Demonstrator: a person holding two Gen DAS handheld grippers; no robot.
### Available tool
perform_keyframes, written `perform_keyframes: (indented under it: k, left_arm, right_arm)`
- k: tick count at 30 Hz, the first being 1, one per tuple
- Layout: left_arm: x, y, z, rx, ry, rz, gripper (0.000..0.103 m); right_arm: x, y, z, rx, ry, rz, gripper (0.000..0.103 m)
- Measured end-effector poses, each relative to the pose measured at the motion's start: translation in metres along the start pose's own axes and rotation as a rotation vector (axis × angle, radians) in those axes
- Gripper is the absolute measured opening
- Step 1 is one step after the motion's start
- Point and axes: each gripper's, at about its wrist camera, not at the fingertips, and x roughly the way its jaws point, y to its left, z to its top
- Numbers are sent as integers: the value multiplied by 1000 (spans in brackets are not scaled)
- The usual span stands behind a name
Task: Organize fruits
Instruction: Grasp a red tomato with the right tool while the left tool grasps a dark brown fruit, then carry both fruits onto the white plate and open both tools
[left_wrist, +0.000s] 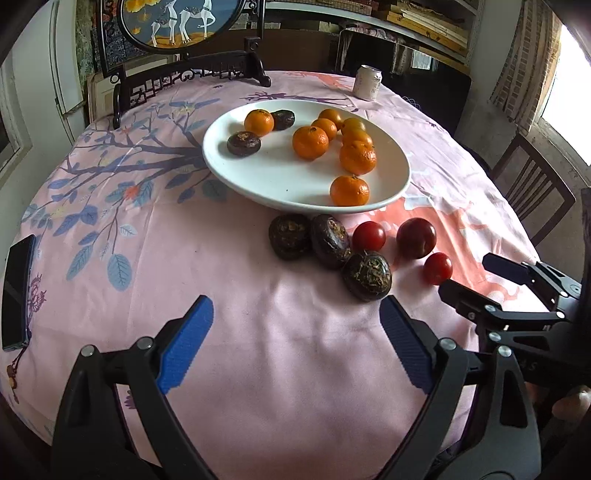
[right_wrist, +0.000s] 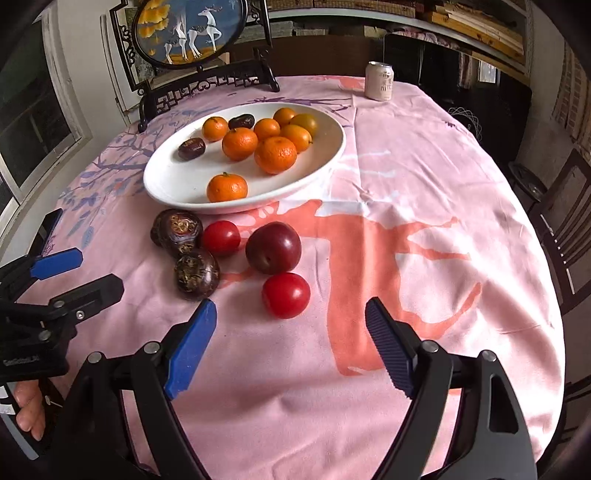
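A white plate (left_wrist: 258, 177) (right_wrist: 177, 184) holds several oranges (left_wrist: 310, 142) (right_wrist: 275, 154) and two dark fruits (left_wrist: 243, 143) (right_wrist: 192, 148). In front of it on the cloth lie three dark brown fruits (left_wrist: 366, 275) (right_wrist: 196, 273), a dark plum (left_wrist: 416, 237) (right_wrist: 273, 247) and two red tomatoes (left_wrist: 437, 268) (right_wrist: 286, 295). My left gripper (left_wrist: 297, 317) is open and empty, just short of the nearest dark fruit. My right gripper (right_wrist: 290, 314) is open and empty, its tips either side of the near tomato's front. Each gripper shows in the other's view, the right one (left_wrist: 476, 273) and the left one (right_wrist: 96, 269).
A pink printed cloth (left_wrist: 258, 332) covers the round table. A drink can (left_wrist: 367, 83) (right_wrist: 379, 81) stands at the far edge. A framed deer screen (left_wrist: 177, 22) stands at the back left. A phone (left_wrist: 16, 291) lies at the left edge. Chairs (left_wrist: 535, 192) stand at right.
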Motion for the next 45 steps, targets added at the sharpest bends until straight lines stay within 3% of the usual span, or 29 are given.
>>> perform_keyframes:
  k: [3, 4, 6, 9, 20, 23, 24, 29, 31, 45]
  left_arm:
    - [3, -2, 0, -1, 11, -3, 93]
    - [5, -3, 0, 0, 16, -3, 93]
    - [9, -6, -1, 0, 27, -6, 93]
    - [16, -10, 0, -10, 45, -15, 93]
    - [45, -49, 5, 5, 71, 16, 87]
    - [57, -55, 8, 0, 92, 34, 74]
    - [61, -56, 8, -2, 105, 41, 65]
    - [66, -62, 12, 7, 78, 82, 56]
    - [63, -63, 11, 10, 78, 63, 42]
    - [2, -18, 2, -40, 9, -12, 42]
  right_arm:
    - [17, -3, 0, 2, 14, 10, 80]
    - [23, -4, 0, 4, 24, 14, 63]
    - [27, -2, 1, -13, 16, -6, 48]
    - [25, -3, 3, -9, 20, 38, 34]
    - [-24, -30, -11, 45, -62, 10, 34]
    - [-27, -32, -14, 46, -63, 23, 34]
    - [-28, -32, -15, 44, -64, 27, 34]
    - [-29, -28, -18, 34, -60, 51, 33]
    - [-30, -26, -18, 31, -60, 55, 33]
    - [-33, 4, -6, 7, -63, 64, 34]
